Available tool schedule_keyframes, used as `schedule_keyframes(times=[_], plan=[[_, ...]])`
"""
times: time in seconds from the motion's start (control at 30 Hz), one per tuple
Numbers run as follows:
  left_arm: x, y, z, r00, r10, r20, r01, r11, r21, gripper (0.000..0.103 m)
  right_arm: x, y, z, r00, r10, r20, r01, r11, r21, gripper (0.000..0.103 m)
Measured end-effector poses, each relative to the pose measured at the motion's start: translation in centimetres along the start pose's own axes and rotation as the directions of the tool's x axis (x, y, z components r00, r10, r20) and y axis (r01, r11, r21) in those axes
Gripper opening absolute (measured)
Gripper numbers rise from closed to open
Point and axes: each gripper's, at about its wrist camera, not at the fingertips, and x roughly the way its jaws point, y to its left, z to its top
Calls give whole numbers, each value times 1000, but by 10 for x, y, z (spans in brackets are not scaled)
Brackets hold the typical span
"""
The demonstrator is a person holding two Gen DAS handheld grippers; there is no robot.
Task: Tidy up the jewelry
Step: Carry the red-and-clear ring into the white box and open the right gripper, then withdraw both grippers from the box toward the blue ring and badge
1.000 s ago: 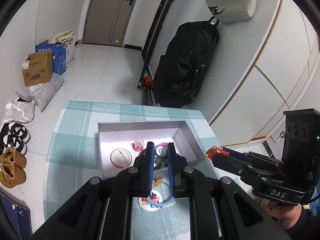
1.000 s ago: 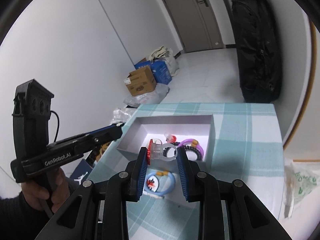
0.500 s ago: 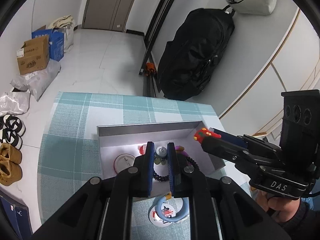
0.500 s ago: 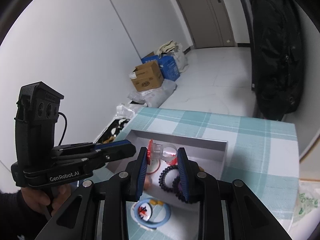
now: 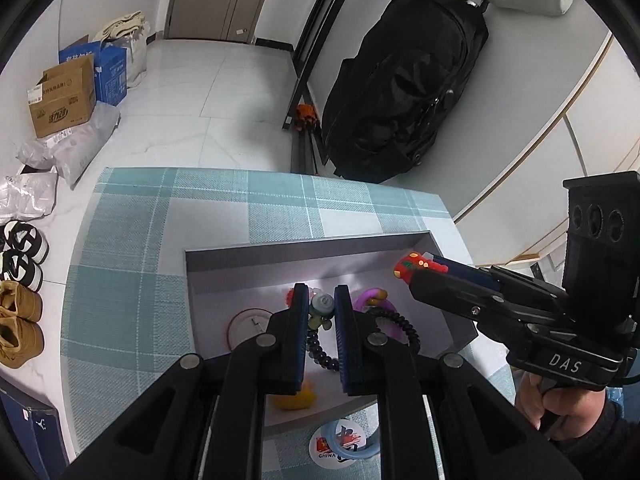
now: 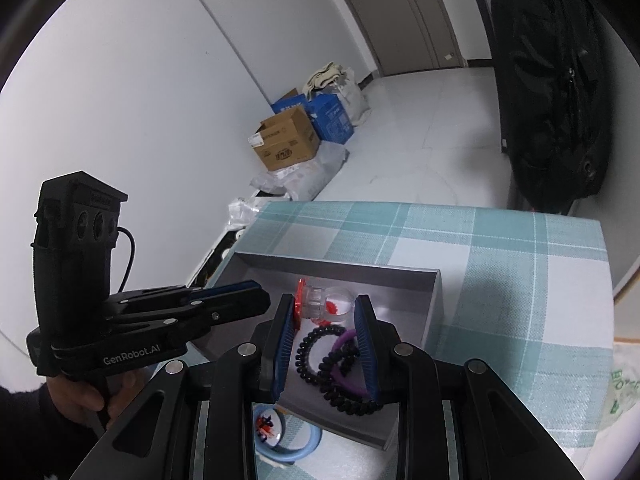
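Both tools moved over the box (image 6: 434, 300), which holds perhaps five trinkets.

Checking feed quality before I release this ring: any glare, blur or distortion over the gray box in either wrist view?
Left wrist view: bright washed-out glare on the gray box floor behind the left gripper; fisheye bends the table edges. Right wrist view: sharp, clear plastic ring readable in the right gripper; milder bright patch on the box floor, dark vignette corners.
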Motion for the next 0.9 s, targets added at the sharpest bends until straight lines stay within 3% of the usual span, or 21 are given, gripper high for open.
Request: schedule_keyframes(times=[0.27,0.43,0.47,0.53,0.57,0.6,0.63,0.73,0.9], plan=[[7,4,0,1000,-16,-23,15,999,-40,8,2,3,1,1000,-5,-6,5,1000,-5,29],[3,6,1,999,-42,10,42,997,-71,9,4,7,-2,1000,-18,-9,18,1000,-24,31],[2,7,2,999,-42,14,43,996,-79,11,3,7,-2,1000,-26,-3,26,999,-28,31],[1,8,2,998,-52,19,53,995,-87,25,1,9,-2,999,-33,10,34,999,-38,34],[-1,8,1,997,-70,34,72,993,-91,30,-2,9,-2,999,-37,23,38,998,-42,43],[-4,9,1,996,-75,48,79,992,-95,44,-6,10,-2,998,-39,39,41,998,-46,52],[-7,9,1,995,-80,63,86,992,-97,59,-8,11,-2,998,-39,49,42,998,-50,54],[-17,7,-1,990,-82,116,92,992,-85,62,-17,11,-2,996,-40,83,44,998,-53,62],[-22,9,-5,988,-94,126,105,991,-87,62,-32,7,-7,989,-69,129,74,997,-35,75]])
